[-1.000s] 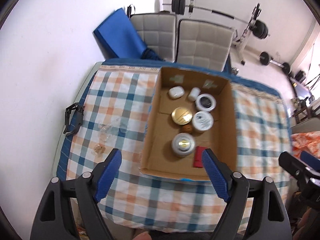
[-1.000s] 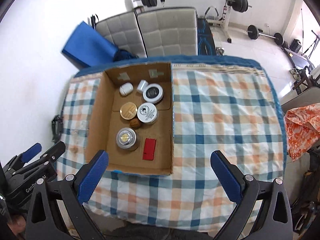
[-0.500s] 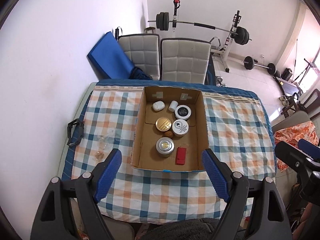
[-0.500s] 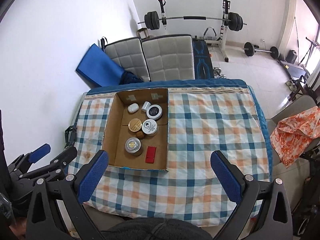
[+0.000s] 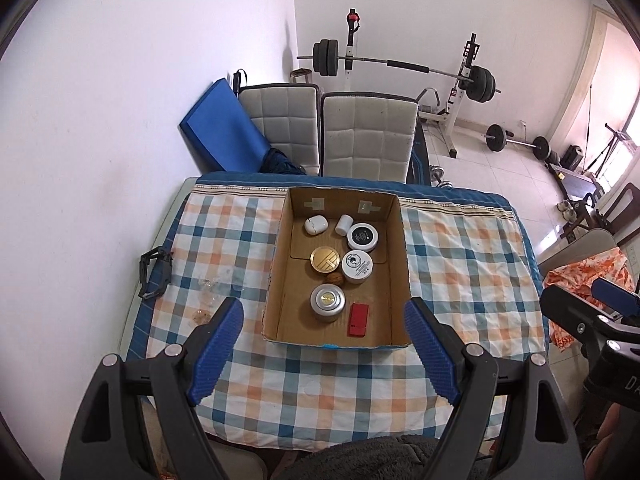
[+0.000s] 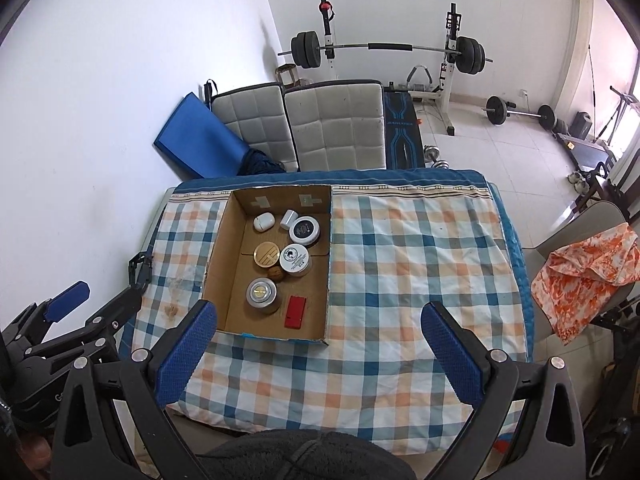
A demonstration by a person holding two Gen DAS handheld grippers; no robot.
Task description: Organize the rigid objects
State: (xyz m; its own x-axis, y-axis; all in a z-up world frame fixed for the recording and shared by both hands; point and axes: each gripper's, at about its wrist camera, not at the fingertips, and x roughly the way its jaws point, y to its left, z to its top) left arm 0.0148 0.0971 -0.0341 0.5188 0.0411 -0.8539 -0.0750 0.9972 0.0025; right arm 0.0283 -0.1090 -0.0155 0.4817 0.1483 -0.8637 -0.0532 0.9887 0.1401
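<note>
— Left wrist view first: where does the cardboard box (image 5: 394, 264) sit?

— On the checked tablecloth (image 5: 460, 264), left of the table's middle, its far wall close to the table's far edge. Inside: a white case (image 5: 315, 224) and small white jar (image 5: 343, 224) at the far end, a black-lidded tin (image 5: 362, 236), a gold-lidded tin (image 5: 323, 259), a white-lidded tin (image 5: 357, 266), a walnut (image 5: 335, 279), a silver tin (image 5: 327, 302) and a red block (image 5: 358, 319) near the front wall.

— And the grippers?

— Left gripper (image 5: 324, 354) is spread wide, holding nothing, over the table's near edge in front of the box. Right gripper (image 6: 319, 354) is likewise spread and empty, over the near edge.

— Free room?

— Right half of the cloth is bare up to the right edge. A black clip (image 5: 154, 276) lies at the left edge; two grey chairs (image 5: 368, 136) stand beyond the far edge.
</note>
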